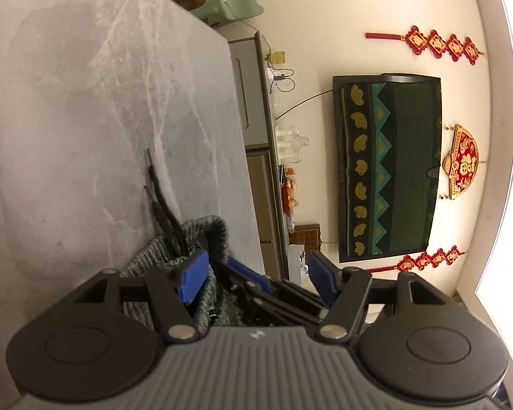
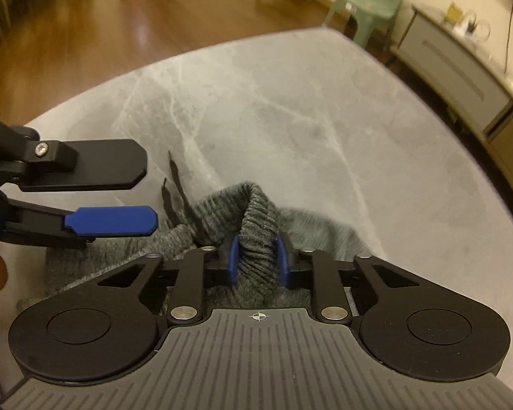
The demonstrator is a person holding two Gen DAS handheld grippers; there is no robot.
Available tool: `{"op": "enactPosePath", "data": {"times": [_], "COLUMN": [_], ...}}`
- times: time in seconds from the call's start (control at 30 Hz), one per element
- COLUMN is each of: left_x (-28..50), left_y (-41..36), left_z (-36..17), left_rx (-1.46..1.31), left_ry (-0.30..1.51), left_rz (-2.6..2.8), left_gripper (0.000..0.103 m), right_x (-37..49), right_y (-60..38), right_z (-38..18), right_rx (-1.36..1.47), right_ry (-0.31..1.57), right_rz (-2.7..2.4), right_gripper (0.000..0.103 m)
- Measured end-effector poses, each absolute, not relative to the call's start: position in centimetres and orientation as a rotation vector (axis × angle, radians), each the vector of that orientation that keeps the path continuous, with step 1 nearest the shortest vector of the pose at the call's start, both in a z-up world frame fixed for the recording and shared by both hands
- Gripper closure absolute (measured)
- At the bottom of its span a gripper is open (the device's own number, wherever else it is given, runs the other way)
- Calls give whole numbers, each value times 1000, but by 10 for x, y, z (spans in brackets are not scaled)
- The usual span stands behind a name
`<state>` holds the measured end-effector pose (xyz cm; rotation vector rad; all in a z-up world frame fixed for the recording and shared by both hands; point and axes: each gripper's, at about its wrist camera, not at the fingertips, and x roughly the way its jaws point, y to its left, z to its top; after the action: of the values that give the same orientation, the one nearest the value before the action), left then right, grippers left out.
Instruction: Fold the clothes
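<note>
A grey knit garment with a ribbed waistband and black drawstrings lies bunched on the grey marble table. My right gripper is shut on the ribbed waistband and lifts it into a ridge. My left gripper is open, rolled on its side, just left of the right one; it also shows in the right wrist view with its jaws spread beside the drawstrings. In the left wrist view the garment sits by one blue finger pad, not clamped.
The table's far edge drops to a wooden floor. Green plastic stools stand beyond it. A low grey cabinet runs along the right wall. A cloth-covered wall screen and red ornaments hang above it.
</note>
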<state>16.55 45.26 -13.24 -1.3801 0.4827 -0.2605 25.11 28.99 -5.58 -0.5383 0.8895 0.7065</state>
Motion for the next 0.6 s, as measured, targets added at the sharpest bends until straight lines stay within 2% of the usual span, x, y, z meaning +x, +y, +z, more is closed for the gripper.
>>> {"op": "enactPosePath", "data": {"times": [0.07,0.1,0.17,0.27,0.3,0.33,0.4,0.5,0.57,0.6], "left_x": [162,160,155,150,149,148,147,153,160,164], "left_y": [454,456,462,465,460,456,446,436,431,428], "left_z": [-128,-127,-124,-114,-106,-99,-83,-79,-85,-88], "left_rx": [-1372,-1372,-1379,-1324,-1282,-1239,-1153,-1065,-1025,-1004], "left_ry": [459,442,413,409,410,411,411,474,545,581], "left_rz": [-258,-253,-238,-229,-265,-300,-370,-352,-282,-247], "left_gripper": [35,28,27,27,27,27,27,26,28,35], "right_x": [249,250,255,276,280,277,262,214,181,168], "right_y": [289,288,288,270,256,234,183,99,51,29], "right_z": [-42,-37,-36,-58,-59,-53,-34,-11,-15,-22], "right_rx": [-445,-381,-255,-74,-1,73,212,264,183,133], "right_ry": [858,850,854,967,987,964,872,724,691,698], "right_rz": [738,759,801,798,782,759,715,599,480,416], "right_gripper": [85,85,85,64,63,62,46,39,39,39]}}
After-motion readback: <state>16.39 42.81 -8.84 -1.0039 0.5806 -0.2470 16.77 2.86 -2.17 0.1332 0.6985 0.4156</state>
